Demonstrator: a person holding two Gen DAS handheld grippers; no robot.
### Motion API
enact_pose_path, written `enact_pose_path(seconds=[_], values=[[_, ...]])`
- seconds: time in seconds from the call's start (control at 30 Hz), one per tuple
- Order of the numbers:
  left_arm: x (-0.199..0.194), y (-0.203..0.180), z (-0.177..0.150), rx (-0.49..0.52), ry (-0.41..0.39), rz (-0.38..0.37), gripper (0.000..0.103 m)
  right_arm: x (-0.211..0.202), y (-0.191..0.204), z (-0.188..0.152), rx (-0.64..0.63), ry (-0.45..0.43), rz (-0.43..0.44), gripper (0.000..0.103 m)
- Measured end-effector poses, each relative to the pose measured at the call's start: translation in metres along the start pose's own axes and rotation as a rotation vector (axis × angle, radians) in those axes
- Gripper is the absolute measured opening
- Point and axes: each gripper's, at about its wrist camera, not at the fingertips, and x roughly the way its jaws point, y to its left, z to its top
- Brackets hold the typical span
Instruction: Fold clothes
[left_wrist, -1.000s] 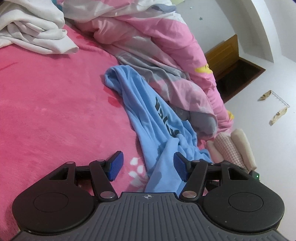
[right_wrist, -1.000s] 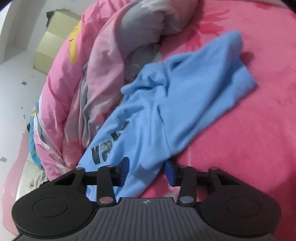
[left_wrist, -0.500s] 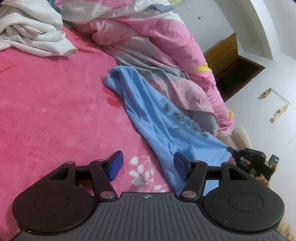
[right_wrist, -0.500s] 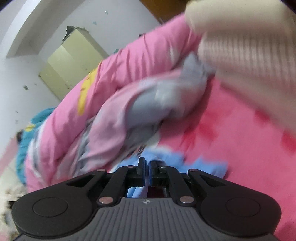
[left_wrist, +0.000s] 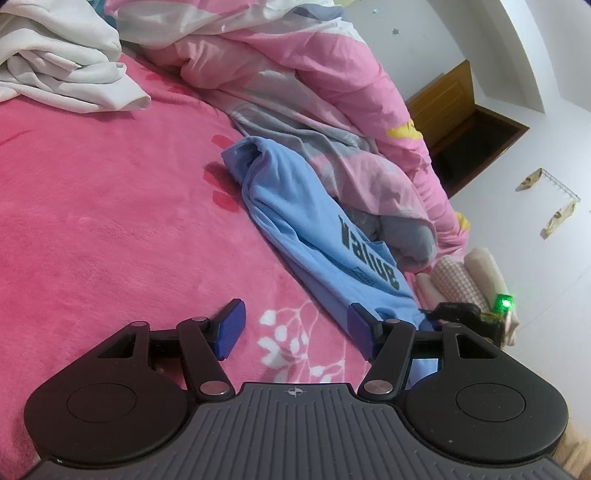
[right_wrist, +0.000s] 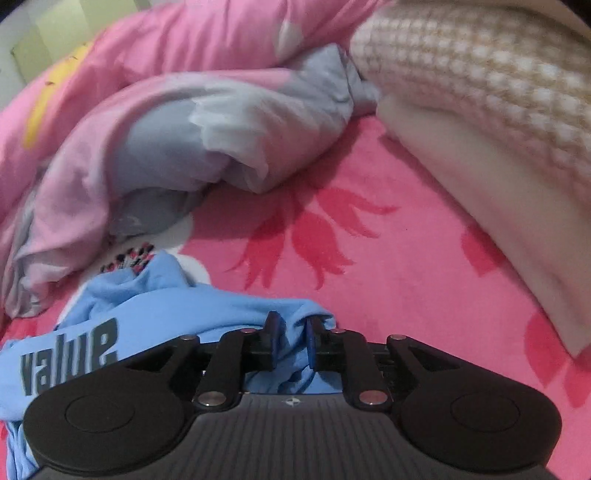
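Pink bed (right_wrist: 406, 258) — blue shirt (right_wrist: 207, 314) between right hand-held gripper (right_wrist: 291, 341)

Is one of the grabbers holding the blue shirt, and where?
Yes. The right hand-held gripper pinches a bunched edge of the blue shirt, near its printed word. The left hand-held gripper is open, holding nothing.
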Motion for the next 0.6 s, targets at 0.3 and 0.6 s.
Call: enact_pose_path(seconds=[0.3, 0.6], values=[[0.001, -0.022, 0.005, 0.038, 0.009, 0.001, 0.063, -0.108, 0.015, -0.041, -0.124, -0.061, 0.073, 0.076], [0.07, -0.062, 0.004, 0.076, 0.144, 0.057, 0.063, -0.108, 0.042, -0.089, 0.043, 0.114, 0.397, 0.082]])
